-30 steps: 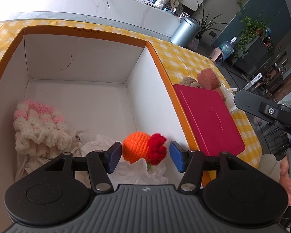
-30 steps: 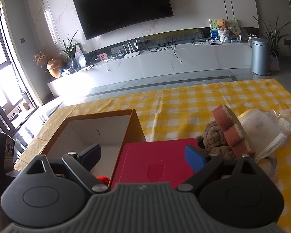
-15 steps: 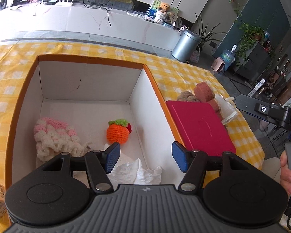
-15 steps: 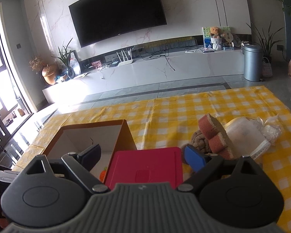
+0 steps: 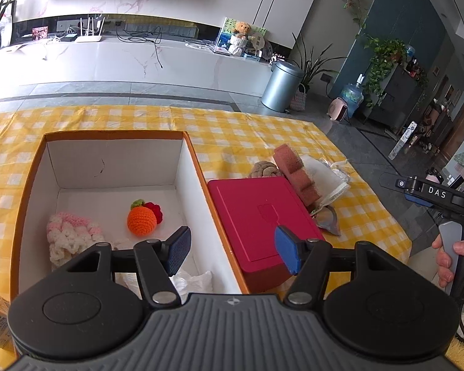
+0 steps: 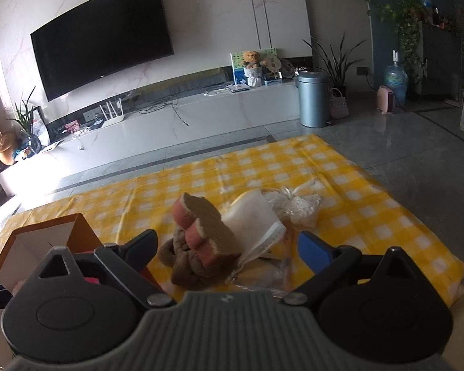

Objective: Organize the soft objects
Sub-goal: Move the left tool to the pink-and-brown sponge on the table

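Crochet orange [image 5: 141, 222] sits on the floor of the open box [image 5: 195, 167], toward the back, with a red knitted bit [image 5: 155, 211] touching its right side. Pink-and-white knit piece [image 5: 69, 235] lies to its left against the box's left wall; white tissue [image 5: 191, 279] is crumpled at the near end.

Your left gripper [image 5: 230, 252] hovers above the box's right wall, fingers spread wide, nothing between them. One pad is over the box interior, the other over the red lid [image 5: 259, 213] that lies just beside the box on the right.

Past the lid, more soft stuff is piled on the yellow checked cloth [image 6: 340, 191]: a brown knotted cushion [image 6: 182, 262], a pink-brown sponge [image 6: 207, 232] leaning on it, a white folded cloth [image 6: 253, 222] touching the sponge, and a clear plastic bag [image 6: 297, 207] behind that.

Your right gripper [image 6: 227, 247] is released too, fingers wide apart, holding nothing. It's above the pile, with the cushion and sponge framed between the pads. In the left view your right hand [image 5: 448, 253] shows on its handle at the table's right edge.
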Demonstrator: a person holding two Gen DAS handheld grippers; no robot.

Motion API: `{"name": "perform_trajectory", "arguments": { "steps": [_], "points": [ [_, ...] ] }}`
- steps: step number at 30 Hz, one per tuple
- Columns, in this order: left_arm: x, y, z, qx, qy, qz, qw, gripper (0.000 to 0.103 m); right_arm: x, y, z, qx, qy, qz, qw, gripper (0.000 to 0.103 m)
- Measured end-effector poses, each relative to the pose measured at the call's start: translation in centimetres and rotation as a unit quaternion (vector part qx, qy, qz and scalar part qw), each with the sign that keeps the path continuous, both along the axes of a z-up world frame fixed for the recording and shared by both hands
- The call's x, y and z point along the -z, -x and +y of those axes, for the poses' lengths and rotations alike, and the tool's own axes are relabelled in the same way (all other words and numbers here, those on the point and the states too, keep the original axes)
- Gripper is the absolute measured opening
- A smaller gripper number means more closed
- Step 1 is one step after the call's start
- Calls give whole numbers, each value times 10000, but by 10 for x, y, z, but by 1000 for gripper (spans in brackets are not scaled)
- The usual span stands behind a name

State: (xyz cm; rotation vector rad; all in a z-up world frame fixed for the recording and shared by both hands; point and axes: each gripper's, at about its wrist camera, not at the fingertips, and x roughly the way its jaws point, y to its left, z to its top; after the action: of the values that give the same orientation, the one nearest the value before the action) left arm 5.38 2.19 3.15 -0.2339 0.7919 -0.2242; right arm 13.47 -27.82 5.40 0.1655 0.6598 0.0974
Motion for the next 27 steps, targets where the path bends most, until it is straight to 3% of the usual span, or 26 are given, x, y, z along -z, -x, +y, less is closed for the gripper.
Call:
{"name": "perform_trajectory", "arguments": {
  "steps": [10, 23, 27],
  "points": [
    [5, -19, -75, 178, -605, 225, 9978, 73, 20, -10, -33, 303, -163, 345, 9988, 97],
    [13, -50, -139, 547, -1370, 350, 9884, 73, 85, -52, -70, 791, -375, 1246, 9883, 97],
    [14, -60, -149, 548, -1548, 332, 9859, 73, 106, -71, -78, 767, -854, 1458, 9826, 97]
  ]
}}
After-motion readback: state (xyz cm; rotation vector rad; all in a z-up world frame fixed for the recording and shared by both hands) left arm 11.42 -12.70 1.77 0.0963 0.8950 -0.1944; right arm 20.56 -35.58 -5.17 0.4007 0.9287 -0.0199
